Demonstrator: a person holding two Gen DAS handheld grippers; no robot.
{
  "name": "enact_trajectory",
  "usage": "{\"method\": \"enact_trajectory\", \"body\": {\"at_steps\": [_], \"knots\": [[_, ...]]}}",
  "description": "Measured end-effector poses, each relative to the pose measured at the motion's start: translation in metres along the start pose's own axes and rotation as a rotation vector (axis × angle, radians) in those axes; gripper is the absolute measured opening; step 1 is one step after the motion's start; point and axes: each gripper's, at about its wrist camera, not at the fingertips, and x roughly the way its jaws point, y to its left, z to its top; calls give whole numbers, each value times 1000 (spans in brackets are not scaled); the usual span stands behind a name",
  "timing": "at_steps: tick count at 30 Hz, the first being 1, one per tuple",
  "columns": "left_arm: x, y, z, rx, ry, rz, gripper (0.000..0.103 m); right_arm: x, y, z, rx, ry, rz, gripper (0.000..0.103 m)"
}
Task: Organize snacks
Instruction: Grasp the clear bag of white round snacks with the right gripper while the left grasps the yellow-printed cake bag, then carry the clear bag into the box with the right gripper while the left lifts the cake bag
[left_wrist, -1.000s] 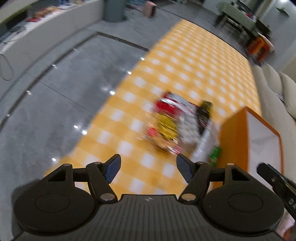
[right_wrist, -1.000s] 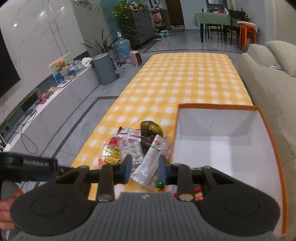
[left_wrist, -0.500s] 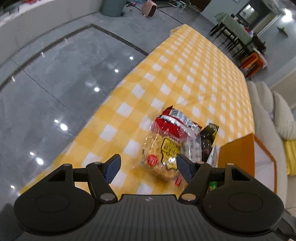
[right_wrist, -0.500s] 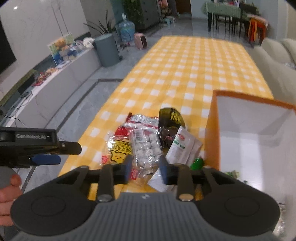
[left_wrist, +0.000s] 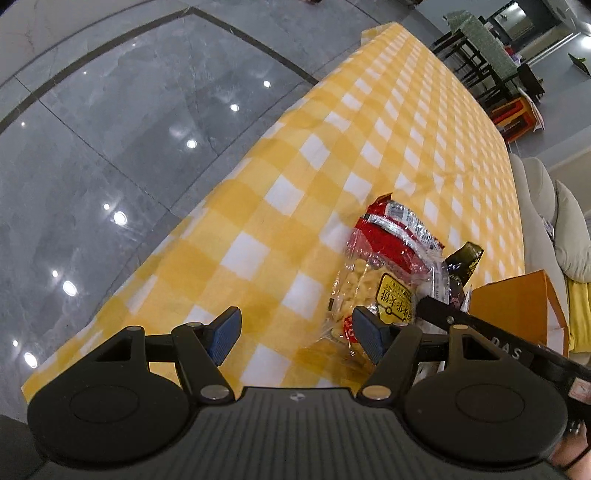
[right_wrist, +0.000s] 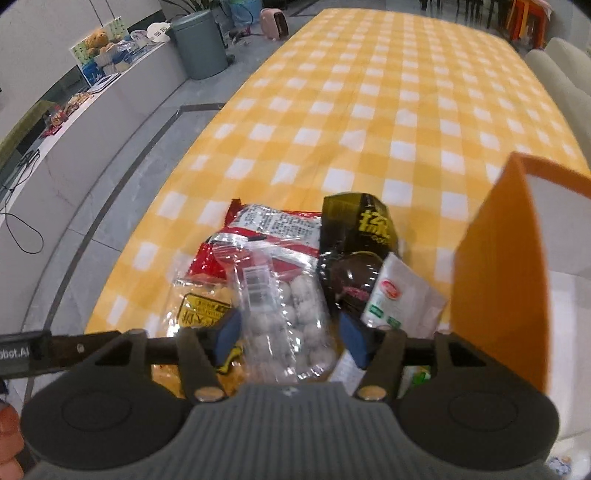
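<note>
On the left, the left gripper (left_wrist: 297, 338) hangs with its jaws apart over the yellow checked tablecloth (left_wrist: 388, 122), nothing between them; its right pad sits just in front of the near edge of a clear bag of yellow snacks (left_wrist: 373, 299). That bag lies at the left of a small heap of snacks near the table's near end, overlapped by a red packet (left_wrist: 388, 236) behind it. Further right, the right gripper (right_wrist: 290, 338) has its jaws opening above the heap, with a clear bag of white balls (right_wrist: 291, 314) lying between the blue pads; whether the pads touch it cannot be told. To the right of that bag lie a dark packet with yellow lettering (right_wrist: 364, 227), a dark round-lidded cup (right_wrist: 351, 278) just in front of it, and a white pouch with green print (right_wrist: 397, 295). At the far right stands an orange box (right_wrist: 498, 266) with a white inside, its wall just beside the pouch. A thumb (right_wrist: 7, 421) shows at the lower left edge of the right wrist view.
</note>
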Motion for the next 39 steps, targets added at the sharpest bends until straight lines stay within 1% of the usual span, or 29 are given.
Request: {"method": "enact_trajectory", "body": {"at_steps": [2,3,5,8,9,10,14,16,18,22,24,26,28,30,31,34,35,37,38,39], "knots": [[1,-2,-1,21,2,13,81,7,3,2,-15,20,-9,71],[2,-5,-1,39,1,24,81,9,6,3,-29,26,-11,73],[2,-7,-2,56,1,36,81,16,10,5,-57,41,-18,74],[4,-8,-3,64,10,36,81,21,10,6,-58,33,-11,76],[4,-9,-3,73,11,34,81,21,10,6,-65,31,-7,74],[4,-10,-4,81,10,33,81,20,10,5,-78,21,6,60],[4,-14,-5,100,7,32,81,14,12,1,-108,8,17,57],[3,-15,-5,106,2,36,81,11,11,-2,-100,-2,16,56],[2,-16,-6,112,-11,36,81,3,10,-6,-72,-33,38,56],[-3,-20,-7,142,-46,17,83,-23,0,-12,31,-129,116,56],[-2,-28,-8,196,-16,-10,85,-39,-7,-13,77,-163,156,56],[-2,-39,-11,249,-12,-47,86,-59,-16,-15,108,-201,196,56],[0,-58,-11,321,-32,-23,88,-82,-24,-18,132,-242,226,56],[4,-75,-11,382,-54,-22,95,-104,-31,-24,136,-278,242,56],[11,-83,-10,393,-50,-16,97,-116,-34,-29,133,-297,246,56],[38,-97,-11,391,8,43,98,-142,-44,-46,116,-331,254,56],[44,-99,-14,392,24,64,103,-149,-47,-52,116,-339,253,56],[57,-102,-23,399,11,125,103,-160,-53,-62,127,-354,244,56],[61,-103,-28,411,11,142,103,-165,-57,-67,133,-362,244,57],[65,-108,-33,442,4,135,103,-168,-60,-70,138,-366,249,57]]}}
